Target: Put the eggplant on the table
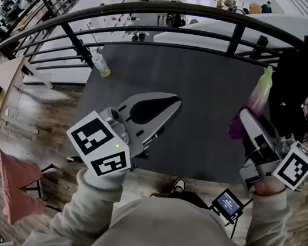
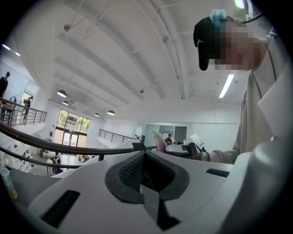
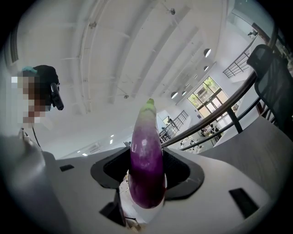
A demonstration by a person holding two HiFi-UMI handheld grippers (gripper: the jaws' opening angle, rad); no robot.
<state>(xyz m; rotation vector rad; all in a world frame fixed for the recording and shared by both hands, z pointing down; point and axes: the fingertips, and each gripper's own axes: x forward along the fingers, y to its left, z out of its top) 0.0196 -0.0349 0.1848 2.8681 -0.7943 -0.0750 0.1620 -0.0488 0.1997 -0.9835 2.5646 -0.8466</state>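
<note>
One eggplant [image 3: 146,155], base hidden, sits clamped in right gripper [image 3: 146,172] jaws; left gripper [image 2: 145,171] jaws together.

Clamps eggplant [image 3: 146,160] upright between jaws, purple body low, green tip high. Shows railing [image 3: 215,119] running off right, and a person's head [image 3: 44,77] at left.

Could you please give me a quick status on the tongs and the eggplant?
Left tongs shut, empty. Right tongs clamped on eggplant, held over the table, right side, not yet down. Bottle by far left corner, out of the way.
</note>
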